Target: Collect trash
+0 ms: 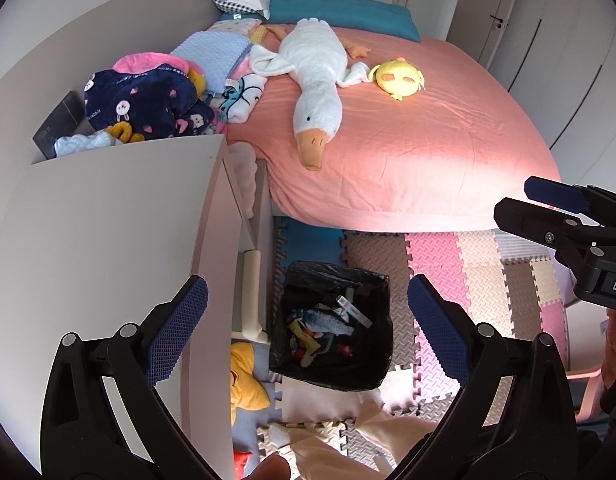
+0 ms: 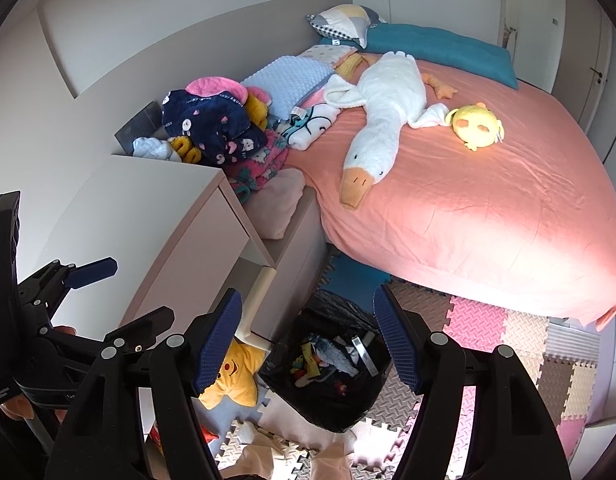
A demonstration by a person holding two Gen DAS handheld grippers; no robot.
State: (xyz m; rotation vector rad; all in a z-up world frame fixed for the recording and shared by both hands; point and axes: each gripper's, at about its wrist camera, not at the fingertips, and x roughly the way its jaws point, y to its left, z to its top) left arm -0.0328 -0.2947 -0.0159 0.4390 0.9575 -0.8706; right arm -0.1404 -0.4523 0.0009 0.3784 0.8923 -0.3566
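Both grippers hang in the air above the floor at the foot of the bed, and both have their jaws spread wide with nothing between them. The left gripper [image 1: 308,320] is over a black-lined trash bin [image 1: 332,372], which stands on the foam floor mat [image 1: 488,280] just beside the corner of the pale cabinet [image 1: 107,240]. The right gripper [image 2: 308,344] looks down on the same bin [image 2: 328,408] from a little further right. Inside the bin lie scraps: a grey fish-shaped thing [image 1: 324,318], a white strip [image 1: 354,312] and some yellow and red bits too small to name.

A yellow star cushion [image 2: 231,380] lies on the floor between the cabinet and the bin, touching neither clearly. On the pink bed [image 1: 428,140] a white goose plush [image 1: 316,88] stretches toward the near edge, with a small yellow chick toy [image 1: 396,78] just beside its wing. Folded blankets and clothes [image 1: 147,100] are heaped at the bed's left edge against the wall.
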